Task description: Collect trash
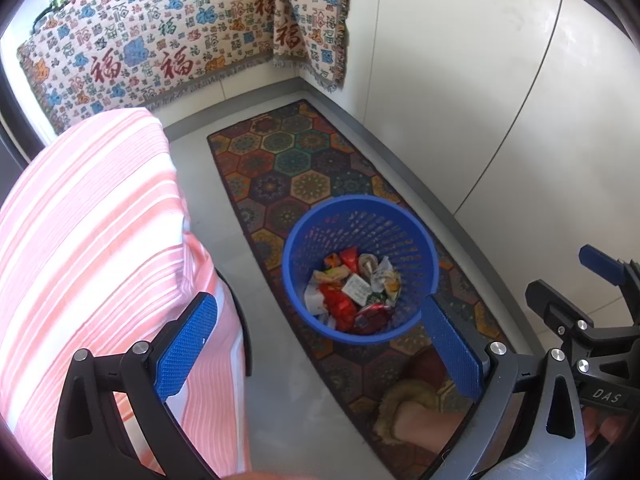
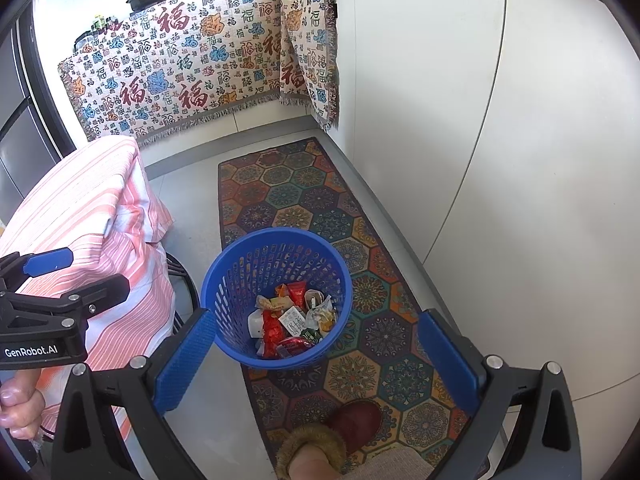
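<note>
Grey floor tiles [image 2: 192, 216] carry one long runner rug with multicoloured hexagon medallions [image 2: 280, 196], laid along white cabinet fronts [image 2: 500, 160]. One round blue perforated plastic basket [image 2: 276, 292] stands on the rug, near its left edge and about midway along its length. The trash, a heap of crumpled red, white and yellow wrappers [image 2: 292, 320], lies in the bottom of the basket; the pieces overlap, so an exact count cannot be given, but there are roughly eight or more.

One table draped in a pink-and-white striped cloth [image 1: 88, 232] stands left of the rug. One fringed cream cloth printed with red and blue characters [image 1: 160, 40] hangs over the counter at the far end.

Left gripper [image 1: 320, 352]: fingers spread wide, holding nothing. Right gripper [image 2: 316, 360]: fingers spread wide, holding nothing. Both hover above the basket.

One red slipper with a fur cuff [image 2: 352, 424] rests on the rug's near end, close to the basket.

Hazards, as judged:
- A foot or gripper striking the light basket would probably tip it and spill the wrappers.
- Wrappers dropped off-centre could land on the rug.
- No loose trash is visible outside the basket; collection appears nearly complete.
</note>
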Demonstrator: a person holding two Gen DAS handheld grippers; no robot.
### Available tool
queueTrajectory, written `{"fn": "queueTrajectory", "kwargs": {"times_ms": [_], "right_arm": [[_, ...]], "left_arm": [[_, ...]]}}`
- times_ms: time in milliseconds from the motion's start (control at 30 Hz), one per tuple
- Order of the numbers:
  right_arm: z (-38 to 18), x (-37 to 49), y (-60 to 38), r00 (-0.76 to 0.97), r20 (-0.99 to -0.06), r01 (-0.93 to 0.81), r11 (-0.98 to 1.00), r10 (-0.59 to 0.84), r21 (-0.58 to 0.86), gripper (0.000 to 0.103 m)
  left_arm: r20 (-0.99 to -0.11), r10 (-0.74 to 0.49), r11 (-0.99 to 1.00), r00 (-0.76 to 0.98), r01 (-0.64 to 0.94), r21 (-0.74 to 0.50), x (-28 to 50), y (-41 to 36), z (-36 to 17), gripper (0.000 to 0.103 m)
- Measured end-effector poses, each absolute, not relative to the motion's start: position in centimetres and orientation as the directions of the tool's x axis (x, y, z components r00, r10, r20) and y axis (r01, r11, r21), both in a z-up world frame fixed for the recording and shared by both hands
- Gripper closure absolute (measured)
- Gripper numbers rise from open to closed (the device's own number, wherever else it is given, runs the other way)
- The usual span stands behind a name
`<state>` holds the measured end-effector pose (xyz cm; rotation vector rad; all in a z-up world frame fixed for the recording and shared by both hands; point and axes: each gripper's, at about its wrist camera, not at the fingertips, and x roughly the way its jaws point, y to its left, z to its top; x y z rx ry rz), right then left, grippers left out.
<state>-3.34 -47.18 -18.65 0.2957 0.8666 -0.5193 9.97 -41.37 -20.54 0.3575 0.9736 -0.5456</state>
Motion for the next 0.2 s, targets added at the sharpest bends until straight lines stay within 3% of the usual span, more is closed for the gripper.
{"fn": "queueTrajectory", "kwargs": {"times_ms": [200], "right_arm": [[-18.7,-3.41,-47.22,0.531,-0.787,0.554,0.832,-0.314,0.042,0.0]], "left_arm": [[-0.838,-0.291,0.81,0.462,0.584,0.041,9.56,-41.17,-20.36,0.002]]}}
